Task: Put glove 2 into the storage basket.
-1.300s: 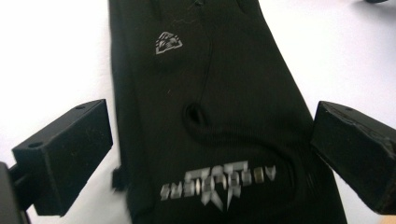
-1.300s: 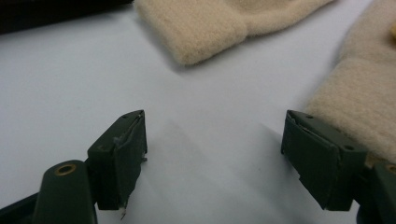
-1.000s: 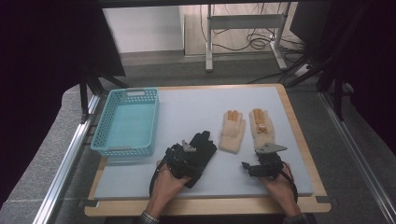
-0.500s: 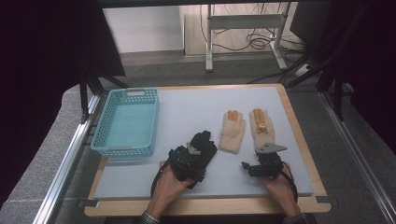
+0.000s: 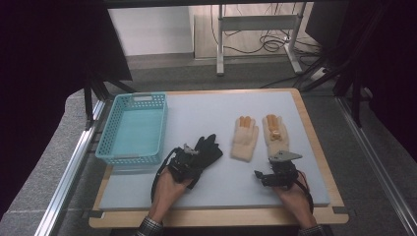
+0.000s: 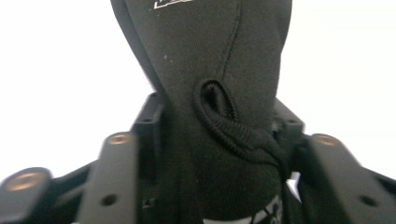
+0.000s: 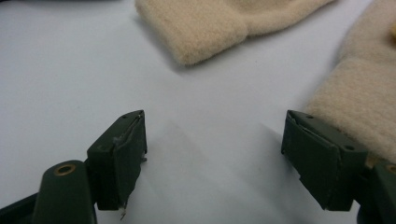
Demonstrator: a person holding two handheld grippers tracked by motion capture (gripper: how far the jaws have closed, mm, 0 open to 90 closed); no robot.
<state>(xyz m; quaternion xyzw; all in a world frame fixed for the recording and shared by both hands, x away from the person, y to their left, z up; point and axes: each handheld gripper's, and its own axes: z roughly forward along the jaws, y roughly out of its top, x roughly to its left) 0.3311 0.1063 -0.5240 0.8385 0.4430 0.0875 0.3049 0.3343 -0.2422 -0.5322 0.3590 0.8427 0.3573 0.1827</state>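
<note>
A black glove (image 5: 210, 146) lies on the pale mat, fingers pointing away from the person. My left gripper (image 5: 189, 161) sits over its cuff. In the left gripper view the glove (image 6: 210, 56) is bunched between the black jaws of my left gripper (image 6: 219, 126), which have just been closing and now pinch its cuff from both sides. Two cream gloves (image 5: 245, 136) (image 5: 275, 133) lie side by side at centre right. My right gripper (image 5: 277, 171) rests just below them, and in the right gripper view it (image 7: 215, 135) stands open over bare mat, with a cream cuff (image 7: 359, 93) by its right jaw.
A turquoise mesh basket (image 5: 142, 97) stands at the left of the mat (image 5: 196, 113). The mat lies on a wooden board, with metal rails along both sides. A second cream cuff (image 7: 205, 23) lies ahead of the right gripper.
My left gripper has edged forward onto the black glove's cuff, and the glove has shifted slightly. The right gripper and the cream gloves have stayed in place.
</note>
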